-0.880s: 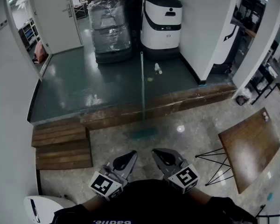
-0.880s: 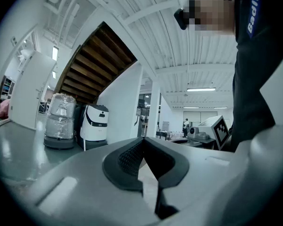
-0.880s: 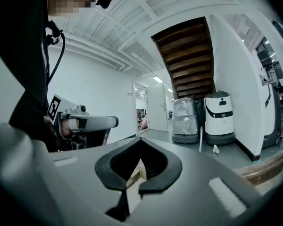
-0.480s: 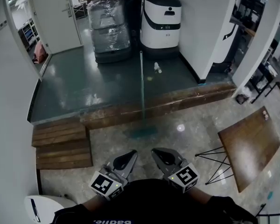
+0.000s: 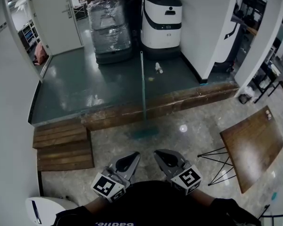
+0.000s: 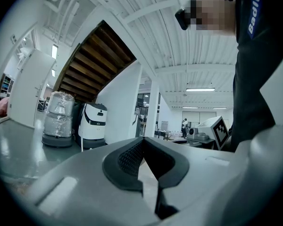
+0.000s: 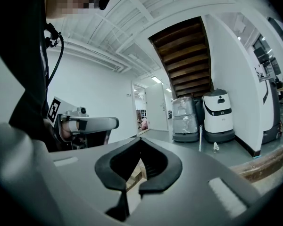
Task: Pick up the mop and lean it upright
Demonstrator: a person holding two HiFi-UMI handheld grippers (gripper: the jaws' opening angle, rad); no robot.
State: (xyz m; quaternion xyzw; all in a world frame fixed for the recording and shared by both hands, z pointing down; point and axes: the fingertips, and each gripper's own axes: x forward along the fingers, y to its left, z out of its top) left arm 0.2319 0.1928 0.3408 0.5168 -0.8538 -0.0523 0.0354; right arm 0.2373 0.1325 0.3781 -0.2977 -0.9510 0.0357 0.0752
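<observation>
The mop lies flat on the floor ahead of me. Its long pale handle point(image 5: 143, 86) runs over the dark raised floor, and its teal head point(image 5: 145, 133) rests on the lower speckled floor. Both grippers are held close to my body, well short of the mop head. My left gripper point(image 5: 130, 159) is shut and empty, and my right gripper point(image 5: 161, 156) is shut and empty as well. In the left gripper view the closed jaw tips point(image 6: 142, 142) point level, and the handle point(image 6: 81, 143) shows far off. The right gripper view shows its closed tips point(image 7: 140, 141) and the distant handle point(image 7: 200, 144).
A white robot unit point(image 5: 161, 20) and a plastic-wrapped machine point(image 5: 108, 29) stand behind the handle's far end. A small bottle point(image 5: 158, 68) lies beside it. A wooden kerb point(image 5: 184, 103) edges the raised floor, wooden steps point(image 5: 63, 147) lie left, and a wooden table point(image 5: 252, 147) stands right.
</observation>
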